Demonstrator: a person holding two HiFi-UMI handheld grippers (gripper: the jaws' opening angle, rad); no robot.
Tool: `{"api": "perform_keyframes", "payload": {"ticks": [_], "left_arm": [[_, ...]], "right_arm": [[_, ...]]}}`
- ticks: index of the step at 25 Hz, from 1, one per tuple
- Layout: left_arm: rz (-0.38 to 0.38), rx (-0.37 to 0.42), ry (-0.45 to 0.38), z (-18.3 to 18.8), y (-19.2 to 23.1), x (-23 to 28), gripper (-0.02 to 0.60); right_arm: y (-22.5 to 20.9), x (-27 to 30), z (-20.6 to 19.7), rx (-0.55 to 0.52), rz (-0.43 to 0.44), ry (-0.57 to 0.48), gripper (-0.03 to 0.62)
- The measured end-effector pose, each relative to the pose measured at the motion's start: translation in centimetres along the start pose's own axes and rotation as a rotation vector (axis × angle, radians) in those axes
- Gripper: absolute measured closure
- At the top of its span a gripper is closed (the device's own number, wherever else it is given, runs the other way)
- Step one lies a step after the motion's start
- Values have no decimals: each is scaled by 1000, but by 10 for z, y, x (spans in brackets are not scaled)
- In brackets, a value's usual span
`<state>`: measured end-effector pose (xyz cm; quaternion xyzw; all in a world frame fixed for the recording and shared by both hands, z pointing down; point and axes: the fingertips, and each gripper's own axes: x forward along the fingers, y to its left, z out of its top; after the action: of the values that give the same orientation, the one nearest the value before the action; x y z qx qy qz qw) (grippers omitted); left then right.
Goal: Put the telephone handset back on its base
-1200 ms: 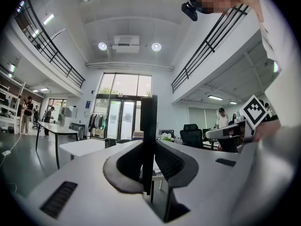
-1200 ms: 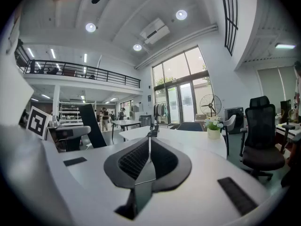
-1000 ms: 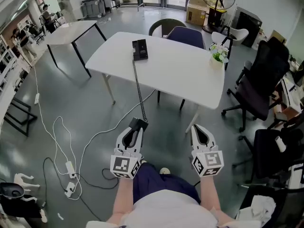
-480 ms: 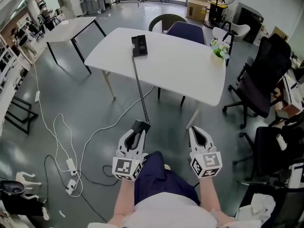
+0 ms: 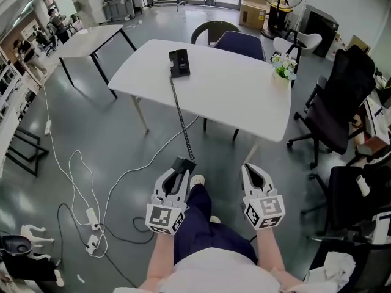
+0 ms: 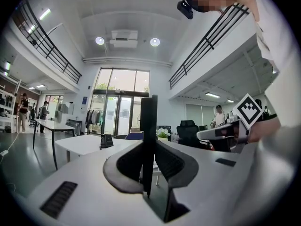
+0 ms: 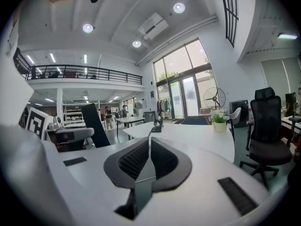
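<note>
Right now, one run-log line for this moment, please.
left gripper: shut on black telephone handset | right gripper: shut, empty | black coiled cord: runs to black telephone base on white table | handset: off base

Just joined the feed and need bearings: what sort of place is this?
Probably an open-plan office: a white table, black office chairs beside it, and a phone base on the table.

A glossy grey floor (image 5: 91, 133) spreads under a white bench (image 5: 232, 96), with a potted plant (image 5: 282, 67) at its far right corner. Black office chairs (image 5: 339, 102) stand to the right, and a second table (image 5: 91, 38) stands far left. White cables (image 5: 76, 176) trail across the floor. Tall glass doors (image 6: 117, 112) and round ceiling lights (image 6: 155, 42) brighten the hall.
</note>
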<state>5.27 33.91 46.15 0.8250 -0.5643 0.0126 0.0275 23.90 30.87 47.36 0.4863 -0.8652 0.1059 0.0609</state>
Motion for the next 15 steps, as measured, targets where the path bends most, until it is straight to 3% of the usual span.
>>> {"api": "perform_keyframes", "payload": {"ticks": [15], "left_arm": [[2,-51,6,2,66,73,500]], "right_arm": [[-15,98,28,8,35,2,556]]}}
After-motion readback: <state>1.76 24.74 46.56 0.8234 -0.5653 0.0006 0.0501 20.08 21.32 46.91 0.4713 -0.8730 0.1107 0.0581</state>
